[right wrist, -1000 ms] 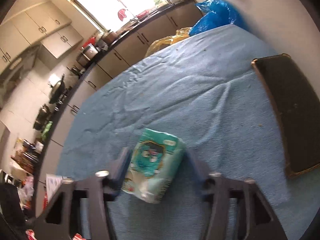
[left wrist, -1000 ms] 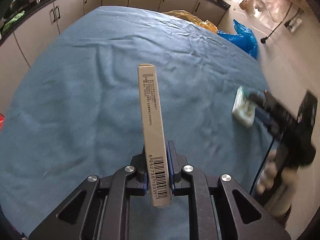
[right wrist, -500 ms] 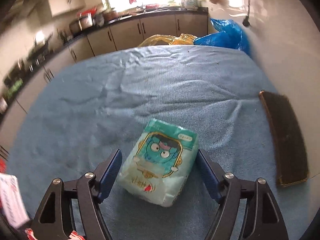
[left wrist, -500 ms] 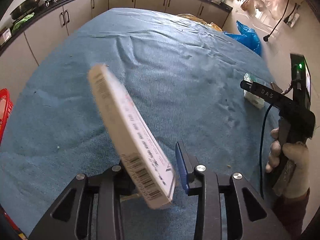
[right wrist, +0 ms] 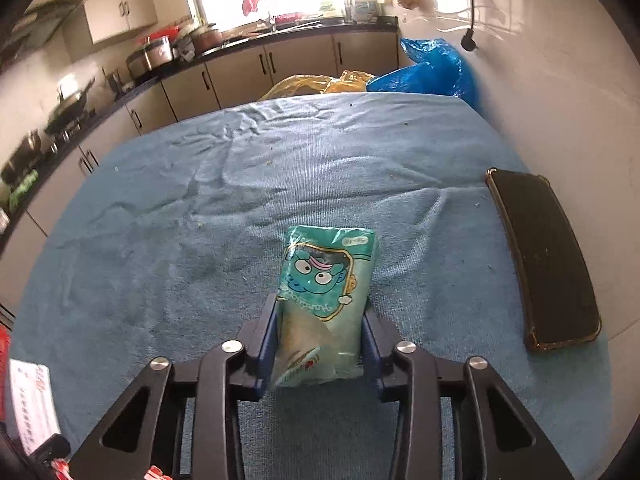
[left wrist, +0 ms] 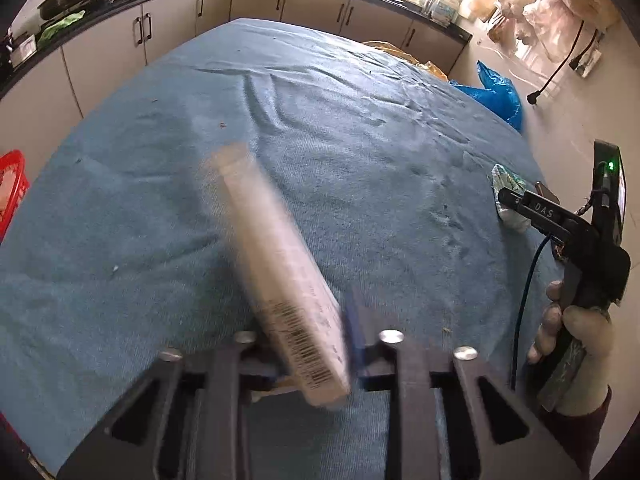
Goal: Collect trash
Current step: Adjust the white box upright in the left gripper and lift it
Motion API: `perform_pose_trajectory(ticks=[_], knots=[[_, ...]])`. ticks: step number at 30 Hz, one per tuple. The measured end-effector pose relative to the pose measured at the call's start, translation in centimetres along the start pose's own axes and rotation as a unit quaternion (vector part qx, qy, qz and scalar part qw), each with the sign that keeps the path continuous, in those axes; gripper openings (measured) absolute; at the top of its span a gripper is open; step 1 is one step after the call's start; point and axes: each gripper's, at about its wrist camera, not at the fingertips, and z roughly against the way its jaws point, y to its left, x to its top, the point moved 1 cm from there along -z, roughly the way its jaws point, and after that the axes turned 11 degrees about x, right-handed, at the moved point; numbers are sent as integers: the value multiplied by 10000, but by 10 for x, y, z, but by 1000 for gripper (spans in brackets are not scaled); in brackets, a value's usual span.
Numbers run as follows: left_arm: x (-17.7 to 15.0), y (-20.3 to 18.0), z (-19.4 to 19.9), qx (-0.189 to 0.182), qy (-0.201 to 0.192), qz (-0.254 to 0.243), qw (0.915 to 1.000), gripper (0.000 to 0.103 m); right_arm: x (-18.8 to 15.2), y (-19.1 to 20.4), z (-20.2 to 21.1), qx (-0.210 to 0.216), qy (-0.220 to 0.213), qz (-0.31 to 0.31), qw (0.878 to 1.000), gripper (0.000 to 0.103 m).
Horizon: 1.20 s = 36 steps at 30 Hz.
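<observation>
A long white carton with a barcode [left wrist: 272, 248] leans to the upper left, blurred. Its lower end sits between the pads of my left gripper [left wrist: 308, 340], whose jaws are closing on it. A teal tissue packet with a cartoon face [right wrist: 328, 276] is pinched at its near end by my right gripper [right wrist: 320, 312], whose jaws are closing and squeezing the wrapper. In the left wrist view the right gripper [left wrist: 516, 200] is at the far right, held by a hand [left wrist: 576, 332], with the packet [left wrist: 506, 180] at its tip. Both are over the blue cloth-covered table [left wrist: 360, 140].
A black phone in a case [right wrist: 544, 260] lies on the cloth to the right of the packet. A red basket [left wrist: 12, 188] stands off the table's left edge. Blue [right wrist: 432, 68] and yellow [right wrist: 312, 82] plastic bags sit beyond the far edge, before kitchen cabinets [right wrist: 240, 72].
The carton tipped from upright to leaning left while the left jaws widened, then narrowed. The right jaws, wide around the packet before, have closed on it and the view has rolled level.
</observation>
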Motion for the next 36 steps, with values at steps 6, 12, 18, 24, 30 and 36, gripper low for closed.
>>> perform_pose_trajectory(ticks=[6, 12, 18, 24, 30, 36], knots=[[-3, 9, 28, 41, -335, 2, 9994, 17, -1, -3, 12, 538, -271, -226, 9979, 36], [-8, 9, 49, 276, -595, -320, 9973, 17, -4, 14, 19, 809, -447, -66, 9957, 36], [-11, 20, 53, 424, -707, -426, 9957, 17, -9, 28, 17, 857, -414, 102, 9954, 36], [-8, 31, 33, 60, -581, -307, 9978, 72, -14, 34, 10, 927, -293, 57, 9952, 37], [0, 36, 11, 286, -452, -138, 9985, 73, -19, 38, 6, 927, -231, 97, 9954, 38], [-2, 27, -5, 391, -419, -320, 9978, 78, -17, 36, -1, 1019, -123, 40, 9947, 38]])
